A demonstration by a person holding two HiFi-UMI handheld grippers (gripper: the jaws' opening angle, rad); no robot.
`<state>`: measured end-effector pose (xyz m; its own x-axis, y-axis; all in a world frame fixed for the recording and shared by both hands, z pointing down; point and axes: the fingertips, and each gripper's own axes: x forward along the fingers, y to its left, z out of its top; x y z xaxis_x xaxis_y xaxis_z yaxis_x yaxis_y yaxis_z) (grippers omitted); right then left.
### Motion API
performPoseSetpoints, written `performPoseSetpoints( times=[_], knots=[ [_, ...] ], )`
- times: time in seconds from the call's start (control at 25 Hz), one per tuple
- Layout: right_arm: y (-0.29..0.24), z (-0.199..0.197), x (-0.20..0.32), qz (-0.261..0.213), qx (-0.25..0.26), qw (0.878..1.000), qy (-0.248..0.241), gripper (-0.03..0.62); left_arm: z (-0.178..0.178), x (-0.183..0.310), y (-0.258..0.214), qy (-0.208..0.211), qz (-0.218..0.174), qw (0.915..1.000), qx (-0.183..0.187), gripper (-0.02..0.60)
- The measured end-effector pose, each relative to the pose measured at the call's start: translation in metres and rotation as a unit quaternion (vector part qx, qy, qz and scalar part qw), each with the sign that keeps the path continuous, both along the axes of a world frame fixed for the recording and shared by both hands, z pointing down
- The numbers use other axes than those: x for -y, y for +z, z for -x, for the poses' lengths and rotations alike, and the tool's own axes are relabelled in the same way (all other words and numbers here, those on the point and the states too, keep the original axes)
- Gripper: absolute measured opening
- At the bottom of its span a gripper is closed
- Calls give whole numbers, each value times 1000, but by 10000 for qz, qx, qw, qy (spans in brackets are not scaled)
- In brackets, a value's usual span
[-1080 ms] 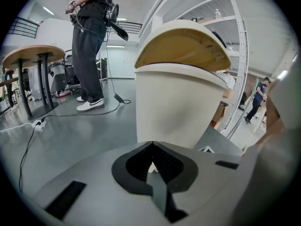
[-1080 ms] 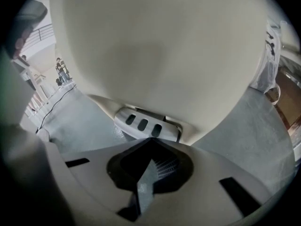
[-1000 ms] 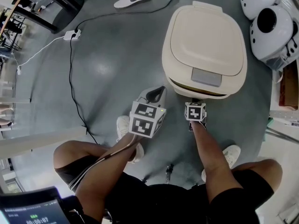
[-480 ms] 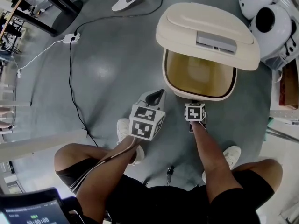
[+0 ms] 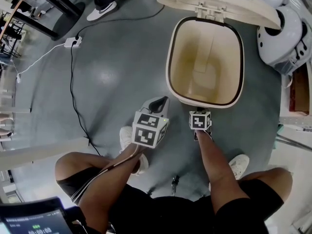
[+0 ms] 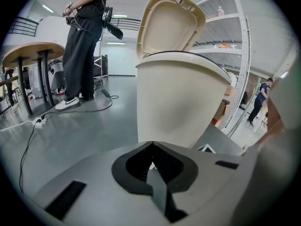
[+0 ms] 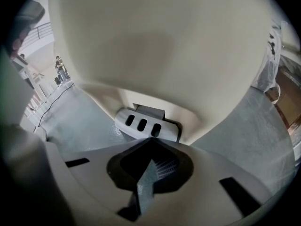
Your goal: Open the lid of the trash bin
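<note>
L gripper (image 5: 159,102) hung low over the grey floor (image 5: 112,72) in head view, just left of the trash bin (image 5: 169,77) & apart from it. R gripper (image 5: 200,120) sat right at the bin's front base, marker cube facing up. Bin stood upright w/ its mouth uncovered; lid (image 5: 219,1) was swung up & back on the rear hinge. Black cable (image 5: 73,87) ran over the floor to a white power strip (image 5: 73,41), well apart from the bin.

Left gripper view: L gripper (image 6: 151,147) had its jaws pressed together w/ nothing btwn them, tip aimed at the bin (image 6: 181,98) wall, not touching as far as I could tell. Lid (image 6: 171,25) stood raised above the rim, inner side showing. Person in black (image 6: 84,36) stood beyond, near a round table (image 6: 33,51); metal shelving (image 6: 242,51) rose behind the bin on the right.

Right gripper view: R gripper (image 7: 151,140) also had its jaws closed tight, empty, tip at the near edge of the grey foot pedal (image 7: 146,124) w/ 3 slots at the bin's base, looking to touch it. Bin (image 7: 160,41) wall filled most of the upper view
</note>
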<state>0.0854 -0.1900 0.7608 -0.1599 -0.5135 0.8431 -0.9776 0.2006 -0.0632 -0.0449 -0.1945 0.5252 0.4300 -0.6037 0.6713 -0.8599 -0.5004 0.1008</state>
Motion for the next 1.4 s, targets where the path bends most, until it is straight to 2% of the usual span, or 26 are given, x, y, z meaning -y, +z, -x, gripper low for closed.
performPoseSetpoints(
  times=[0.52, 1.4],
  knots=[
    [0, 1, 2, 148, -6, 9999, 0, 3, 2, 2, 1, -23, 13, 10000, 0, 0],
    [4, 1, 1, 139, 15, 9999, 40, 5, 4, 1, 4, -36, 55, 10000, 49, 0]
  ],
)
